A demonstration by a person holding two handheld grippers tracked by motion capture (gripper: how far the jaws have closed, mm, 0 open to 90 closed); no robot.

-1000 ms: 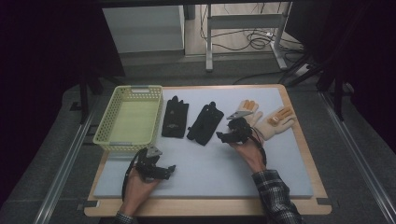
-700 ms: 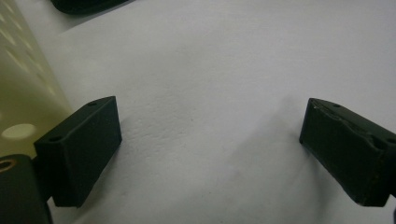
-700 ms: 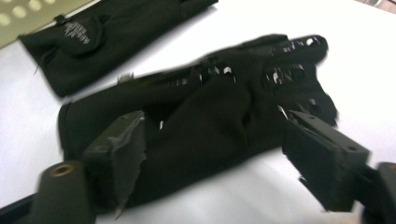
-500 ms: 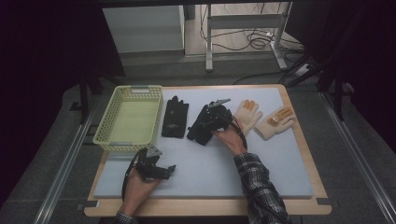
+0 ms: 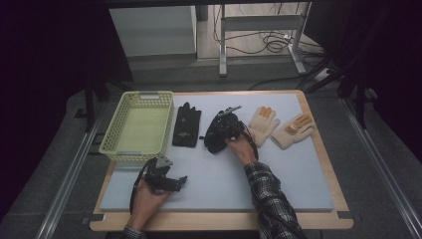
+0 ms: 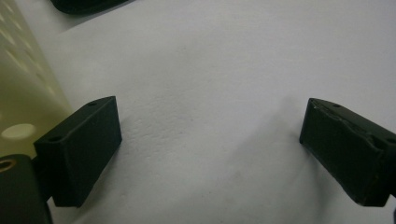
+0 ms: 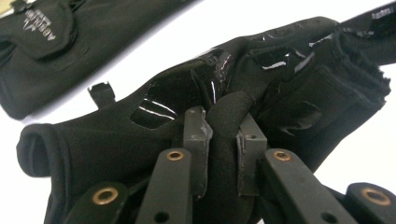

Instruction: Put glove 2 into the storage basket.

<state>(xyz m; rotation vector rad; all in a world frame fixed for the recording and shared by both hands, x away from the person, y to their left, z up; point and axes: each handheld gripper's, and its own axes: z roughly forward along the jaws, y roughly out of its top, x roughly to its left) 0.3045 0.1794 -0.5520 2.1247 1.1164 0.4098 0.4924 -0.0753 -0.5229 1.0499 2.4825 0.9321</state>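
Observation:
Two black gloves lie mid-table. The left black glove (image 5: 186, 127) (image 7: 70, 51) lies flat beside the basket. My right gripper (image 5: 222, 128) (image 7: 223, 126) sits on the right black glove (image 5: 215, 142) (image 7: 116, 135); its jaws have just been closing and now pinch a raised fold of the fabric. Near the table's front left, my left gripper (image 5: 178, 182) (image 6: 210, 149) rests low over the grey mat (image 5: 278, 174), jaws wide apart with nothing between them. Two beige gloves with orange fingertips (image 5: 262, 124) (image 5: 293, 130) lie to the right.
A pale yellow plastic basket (image 5: 112, 134) (image 6: 18, 93) stands at the left of the mat, close to my left gripper. The wooden table edge (image 5: 224, 221) runs along the front. Cables and a metal stand leg lie on the floor beyond the table.
My right hand moved left from beside the beige gloves onto the right black glove, and the jaws closed on its fabric. The left hand stayed put.

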